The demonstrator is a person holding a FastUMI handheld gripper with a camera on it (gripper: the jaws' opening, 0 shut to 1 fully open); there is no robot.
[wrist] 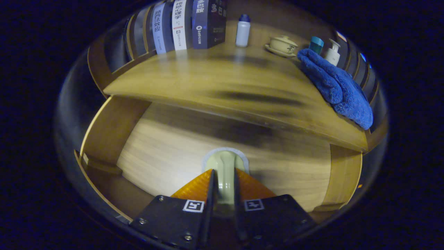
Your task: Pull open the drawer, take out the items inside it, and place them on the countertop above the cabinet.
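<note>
1. The gripper (pixel 224 180) has its two fingers drawn narrow around a pale, smooth item (pixel 224 166), one finger against each side of it. The item's rounded end pokes out just ahead of the fingertips; what sort of thing it is I cannot tell.
2. That held item hangs over the open drawer (pixel 166 149), whose light wooden floor spreads out beneath and beyond the fingers.
3. Taking the drawer as the landmark: its side walls rise on either hand of the gripper, and a small wooden ledge sits low on the left wall.
4. Directly above the drawer's far side juts the countertop (pixel 222 86), its front edge overhanging the drawer and casting a dark shadow across the drawer floor.
5. On the countertop, far back from the drawer and to the left, a row of books (pixel 187 24) stands upright inside a wooden rack.
6. Just to the right of the books stands a small white bottle (pixel 242 30) with a dark cap.
7. Further right sits a lidded cream cup on a saucer (pixel 282 46).
8. A blue towel (pixel 334 86) lies heaped along the countertop's right side, reaching towards the front edge above the drawer.
9. Behind the towel stand a teal-capped container (pixel 316 44) and a white pump bottle (pixel 333 52), close together.
</note>
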